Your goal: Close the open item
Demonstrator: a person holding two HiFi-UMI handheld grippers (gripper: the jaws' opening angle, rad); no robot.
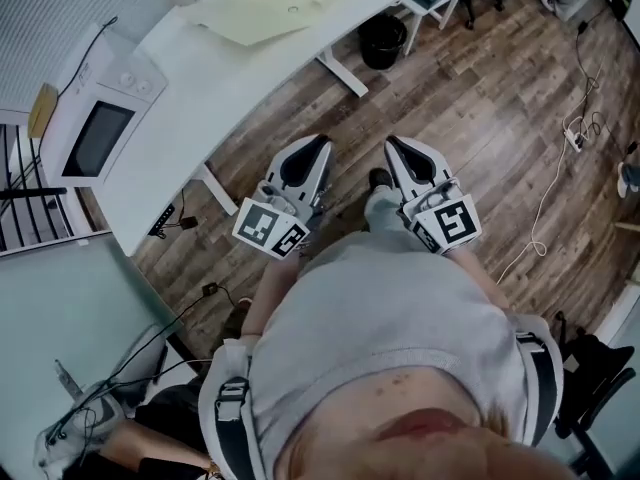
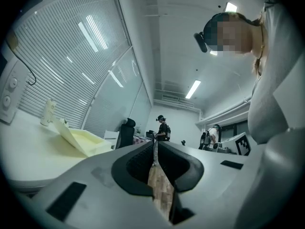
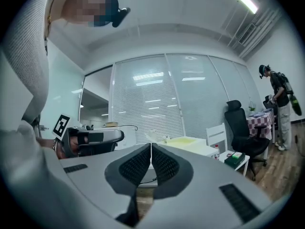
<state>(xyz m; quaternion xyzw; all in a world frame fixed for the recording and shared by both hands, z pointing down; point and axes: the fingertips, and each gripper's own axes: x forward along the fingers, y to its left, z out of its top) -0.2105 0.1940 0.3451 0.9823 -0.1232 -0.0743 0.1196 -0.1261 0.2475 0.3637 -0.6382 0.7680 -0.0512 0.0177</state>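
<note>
Both grippers are clenched with nothing between the jaws. The left gripper point(image 1: 320, 142) and the right gripper point(image 1: 392, 141) are held side by side close to the person's body, above the wooden floor point(image 1: 480, 118). The pale yellow box point(image 1: 270, 8), its lid tilted up, lies on the white table point(image 1: 230, 78) at 12 o'clock from the grippers. A microwave point(image 1: 95, 128) stands at 10 o'clock.

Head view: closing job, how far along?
Done: nothing visible; the pale yellow box on the white table looks open, flap raised. In hand: nothing; left gripper and right gripper have fingers shut, empty, over the floor away from the table. Left: reach the box, close it.
</note>
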